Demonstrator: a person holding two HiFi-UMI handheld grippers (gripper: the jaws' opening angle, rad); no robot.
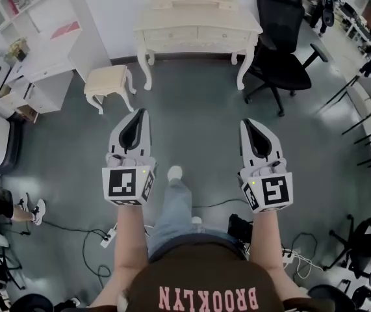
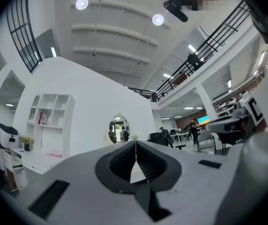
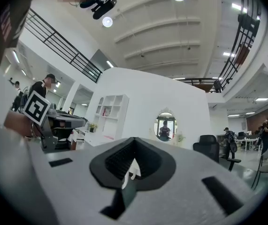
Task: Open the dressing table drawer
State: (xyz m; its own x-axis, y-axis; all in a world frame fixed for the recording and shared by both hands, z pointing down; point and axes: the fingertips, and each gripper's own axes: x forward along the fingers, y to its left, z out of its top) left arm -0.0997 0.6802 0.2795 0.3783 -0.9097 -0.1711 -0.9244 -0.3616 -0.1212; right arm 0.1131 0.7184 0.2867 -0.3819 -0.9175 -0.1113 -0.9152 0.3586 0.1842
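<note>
Dressing table drawer (image 1: pixel 172 36) looks shut and sits way off at the far end, so I'll go from close up outward. Nearest are the person's forearms (image 1: pixel 131 239), holding both tools out over the grey floor (image 1: pixel 191 119). The left gripper (image 1: pixel 143 113) is clenched tight with nothing in it, tips meeting in its own view. The right gripper (image 1: pixel 245 123) is the same deal, pinched closed and empty. Both point toward the far wall (image 1: pixel 120 12), well apart from any furniture. A jeans leg (image 1: pixel 172 210) and a white shoe (image 1: pixel 175 172) show between them. Further out there's a small cream stool (image 1: pixel 109 82) on the left and a black office chair (image 1: pixel 282 51) on the right. Between those, the dressing table (image 1: pixel 198 25) stands against the wall, with an oval mirror (image 3: pixel 165 125) above it.
</note>
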